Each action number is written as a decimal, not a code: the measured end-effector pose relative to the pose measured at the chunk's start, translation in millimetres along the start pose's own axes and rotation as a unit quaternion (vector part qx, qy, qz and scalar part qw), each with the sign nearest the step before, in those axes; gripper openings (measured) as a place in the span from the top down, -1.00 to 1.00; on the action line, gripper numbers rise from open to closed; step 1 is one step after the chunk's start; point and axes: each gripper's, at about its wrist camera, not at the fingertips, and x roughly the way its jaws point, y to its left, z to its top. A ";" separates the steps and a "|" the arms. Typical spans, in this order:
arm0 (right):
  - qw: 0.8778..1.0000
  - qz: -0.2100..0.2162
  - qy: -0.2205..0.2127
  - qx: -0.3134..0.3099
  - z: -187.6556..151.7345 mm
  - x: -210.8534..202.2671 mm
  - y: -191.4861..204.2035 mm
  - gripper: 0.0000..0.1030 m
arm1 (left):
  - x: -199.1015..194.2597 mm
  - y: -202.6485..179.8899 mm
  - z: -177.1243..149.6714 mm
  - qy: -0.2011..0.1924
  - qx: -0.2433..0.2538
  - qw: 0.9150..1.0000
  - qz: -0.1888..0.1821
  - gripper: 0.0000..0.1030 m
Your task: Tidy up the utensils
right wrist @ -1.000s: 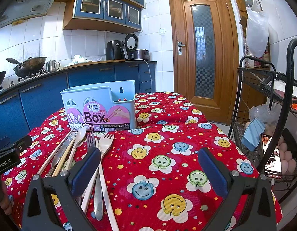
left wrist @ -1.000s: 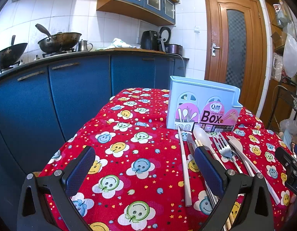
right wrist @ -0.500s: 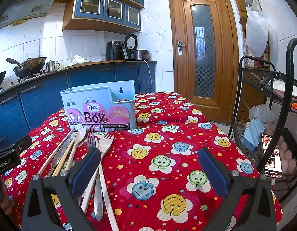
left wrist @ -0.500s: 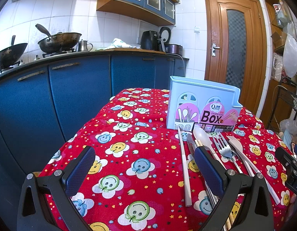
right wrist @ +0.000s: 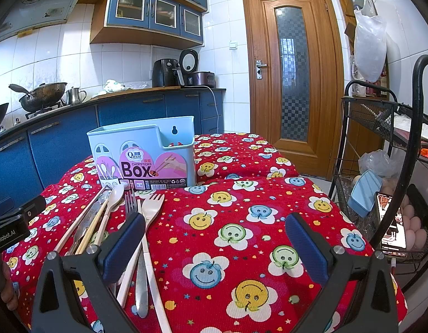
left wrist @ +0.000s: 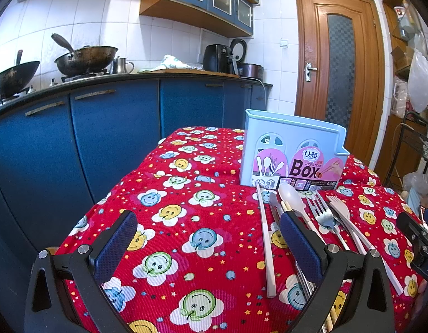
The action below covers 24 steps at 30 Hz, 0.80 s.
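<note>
A light blue utensil box (left wrist: 293, 151) with a pink "Box" label stands upright on the red smiley tablecloth (left wrist: 186, 222); it also shows in the right wrist view (right wrist: 143, 152). In front of it lie several utensils: a pale chopstick (left wrist: 265, 238), a white spoon (left wrist: 290, 197), a metal fork (left wrist: 320, 212) and a beige fork (left wrist: 341, 208). In the right wrist view the beige fork (right wrist: 151, 208), metal fork (right wrist: 130, 202) and spoon (right wrist: 115, 194) lie at the left. My left gripper (left wrist: 208, 241) is open and empty, left of the utensils. My right gripper (right wrist: 214, 238) is open and empty, right of them.
Blue kitchen cabinets (left wrist: 103, 127) with woks (left wrist: 83, 58) on the counter run along the far left. A wooden door (right wrist: 294, 77) is behind the table. A black wire rack (right wrist: 394, 183) with eggs and a phone stands close to the table's right edge.
</note>
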 end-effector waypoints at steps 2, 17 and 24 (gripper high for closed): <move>1.000 0.000 0.000 0.000 -0.1 0.0 0.1 -1.00 | -0.1 0.2 0.0 0.000 -0.001 1.000 0.000 -0.99; 1.000 0.000 0.000 0.000 0.2 -0.3 0.0 -1.00 | -1.8 -1.0 1.9 0.000 -0.002 1.000 0.000 -0.99; 1.000 0.000 0.000 0.000 0.3 -0.4 -0.3 -1.00 | -1.8 -0.7 1.8 0.000 -0.002 1.000 0.000 -0.99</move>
